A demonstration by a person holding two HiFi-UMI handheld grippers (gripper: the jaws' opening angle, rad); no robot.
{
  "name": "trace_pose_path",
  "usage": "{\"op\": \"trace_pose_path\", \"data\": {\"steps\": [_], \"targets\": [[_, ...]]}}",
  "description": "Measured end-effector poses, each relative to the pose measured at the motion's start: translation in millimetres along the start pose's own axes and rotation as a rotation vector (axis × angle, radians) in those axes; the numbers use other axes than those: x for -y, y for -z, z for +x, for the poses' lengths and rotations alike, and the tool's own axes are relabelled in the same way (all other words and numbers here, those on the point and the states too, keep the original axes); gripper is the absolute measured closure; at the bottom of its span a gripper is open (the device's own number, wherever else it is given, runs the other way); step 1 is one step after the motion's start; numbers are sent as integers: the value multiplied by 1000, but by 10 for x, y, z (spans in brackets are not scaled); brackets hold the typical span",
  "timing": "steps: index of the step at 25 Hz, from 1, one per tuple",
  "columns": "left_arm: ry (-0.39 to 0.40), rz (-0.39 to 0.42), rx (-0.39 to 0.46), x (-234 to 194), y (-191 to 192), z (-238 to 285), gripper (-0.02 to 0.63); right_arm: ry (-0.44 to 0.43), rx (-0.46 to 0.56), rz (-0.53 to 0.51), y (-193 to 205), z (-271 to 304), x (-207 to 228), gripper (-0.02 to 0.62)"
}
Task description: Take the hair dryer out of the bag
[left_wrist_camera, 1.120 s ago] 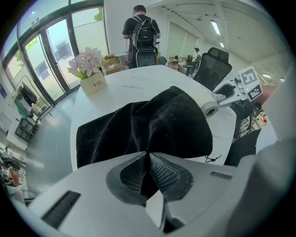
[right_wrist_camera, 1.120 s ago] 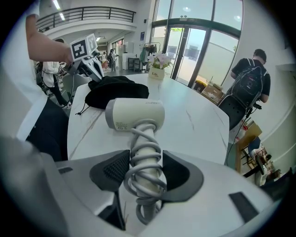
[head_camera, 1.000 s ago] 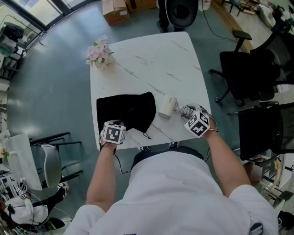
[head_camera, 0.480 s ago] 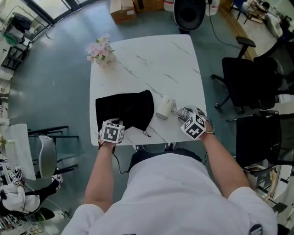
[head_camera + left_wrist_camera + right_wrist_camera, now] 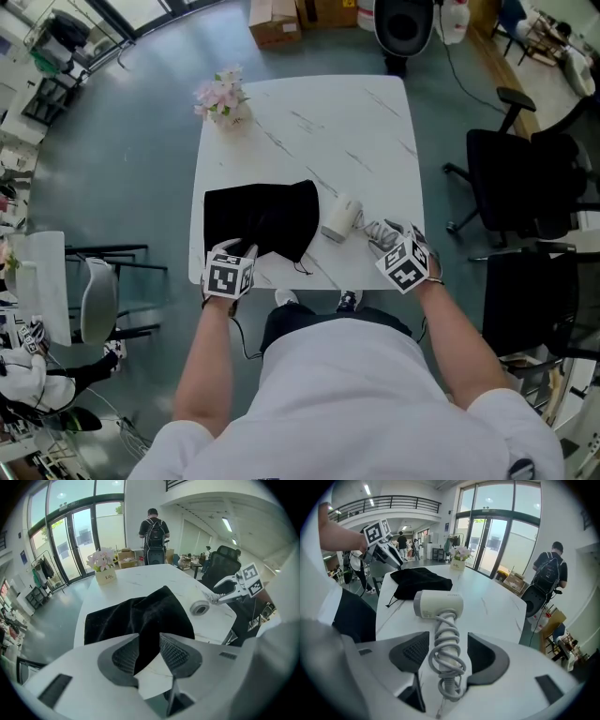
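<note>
Opening just now, my left claw (image 5: pixel 149 644) gapes partway over the bag (image 5: pixel 119 618), gripping nothing; the hair dryer (image 5: pixel 438 605) lies handle-first, untouched, between the wide jaws of my right claw (image 5: pixel 443 652).

The white marble table (image 5: pixel 356 122) is carrying a black bag (image 5: pixel 258 220); a hair dryer (image 5: pixel 340 217) is lying just beside the bag, with flowers (image 5: pixel 223 96) sitting well beyond it.

Well ahead of my left gripper (image 5: pixel 242 248), flowers (image 5: pixel 223 97) stand at the table's (image 5: pixel 356 122) far corner. Past that edge I see cardboard boxes (image 5: pixel 274 19) on the floor and a person with a backpack (image 5: pixel 154 531). Black office chairs (image 5: pixel 511 183) sit right of my right gripper (image 5: pixel 386 236), and a white chair (image 5: pixel 94 314) sits left of the left gripper.
</note>
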State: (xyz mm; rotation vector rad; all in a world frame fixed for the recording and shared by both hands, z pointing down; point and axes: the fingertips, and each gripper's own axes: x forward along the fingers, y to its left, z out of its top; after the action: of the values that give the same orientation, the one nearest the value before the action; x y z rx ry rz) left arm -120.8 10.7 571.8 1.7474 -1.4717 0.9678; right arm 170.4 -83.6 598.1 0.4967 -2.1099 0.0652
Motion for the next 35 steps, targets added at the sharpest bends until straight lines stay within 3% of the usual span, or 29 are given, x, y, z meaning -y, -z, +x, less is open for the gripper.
{"op": "trace_pose_path", "data": {"steps": [6,11,13,16,19,22,28,32,35], "targets": [[25,35,26,131,12,-147,457,59,48,23,-169,-226,-100,327],[58,62,70,172,97,-294,459,70,139,69,-432,-419,-511,336],[86,62,100,182,153,-378,460,57,203,142,-557,-476,-698,387],[153,42,151,223,289,-596,520,8,289,322,-697,-544,-1061,513],[226,-3,168,279,527,-819,563,-51,328,486,-748,-587,-1510,549],[282,-19,152,315,879,-979,586,-64,342,573,-738,-650,-1959,578],[361,-27,148,369,1368,-1287,591,-36,342,615,-696,-892,-2619,580],[361,23,193,386,1454,-1468,591,-4,354,603,-729,-1099,-2816,580],[371,-6,233,454,1421,-1584,591,4,362,587,-732,-1225,-2875,580]]}}
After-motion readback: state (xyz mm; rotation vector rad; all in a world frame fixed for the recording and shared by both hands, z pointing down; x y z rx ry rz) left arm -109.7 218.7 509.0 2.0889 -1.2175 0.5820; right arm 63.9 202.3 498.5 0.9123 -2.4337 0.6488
